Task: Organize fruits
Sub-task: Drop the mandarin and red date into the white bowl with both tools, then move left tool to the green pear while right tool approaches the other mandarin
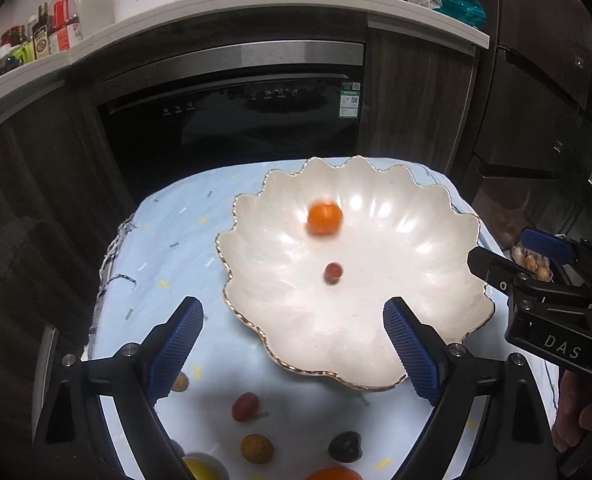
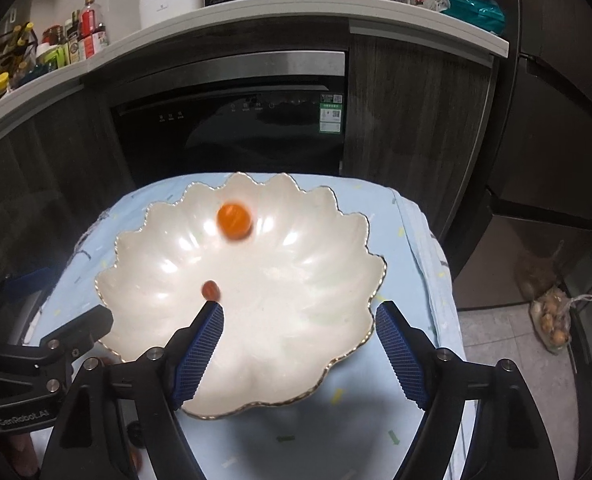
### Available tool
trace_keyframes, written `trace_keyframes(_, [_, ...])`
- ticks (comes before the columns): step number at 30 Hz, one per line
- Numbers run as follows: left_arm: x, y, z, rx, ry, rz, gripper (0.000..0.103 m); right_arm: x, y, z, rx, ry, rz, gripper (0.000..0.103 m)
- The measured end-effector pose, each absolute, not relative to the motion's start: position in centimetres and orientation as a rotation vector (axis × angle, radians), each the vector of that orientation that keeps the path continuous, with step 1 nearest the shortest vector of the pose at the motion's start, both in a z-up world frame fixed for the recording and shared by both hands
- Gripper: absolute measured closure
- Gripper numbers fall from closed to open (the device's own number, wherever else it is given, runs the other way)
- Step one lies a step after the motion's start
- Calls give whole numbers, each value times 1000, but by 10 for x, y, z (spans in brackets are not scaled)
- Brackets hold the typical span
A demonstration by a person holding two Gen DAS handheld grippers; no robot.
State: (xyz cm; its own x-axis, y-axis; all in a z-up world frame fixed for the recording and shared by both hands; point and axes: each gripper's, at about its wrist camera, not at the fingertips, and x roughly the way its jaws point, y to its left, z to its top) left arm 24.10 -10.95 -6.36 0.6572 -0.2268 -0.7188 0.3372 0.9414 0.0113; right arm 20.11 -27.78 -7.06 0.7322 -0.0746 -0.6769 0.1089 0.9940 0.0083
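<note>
A white scalloped bowl with a gold rim [image 1: 435, 280] [image 2: 315, 280] sits on the light blue cloth. Inside it lie a blurred orange fruit [image 1: 324, 219] [image 2: 234, 221] and a small red cherry tomato [image 1: 332, 272] [image 2: 210, 290]. My left gripper [image 1: 294, 350] is open and empty, over the bowl's near left rim. My right gripper [image 2: 299, 354] is open and empty above the bowl's near side. On the cloth near me lie a red tomato [image 1: 244, 406], a brown-yellow fruit [image 1: 256, 448], a dark plum-like fruit [image 1: 345, 446], an orange fruit [image 1: 333, 474] and a yellow fruit [image 1: 202, 466].
The blue cloth [image 1: 168, 264] covers a small table that ends just beyond the bowl. A black oven front [image 1: 232, 128] and dark cabinets stand behind. The right gripper body [image 1: 551, 304] shows at the bowl's right. A bag of produce [image 2: 553, 322] lies on the floor.
</note>
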Motion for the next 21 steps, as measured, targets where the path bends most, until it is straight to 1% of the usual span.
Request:
trace_keyframes(8, [237,-90,-50,122,773,-299,10,198,-261,-52,43,707,-81,23])
trace_keyframes(21, [216,-56,-36,109,754,-260,10,186,-228,-37,25,669,-50,23])
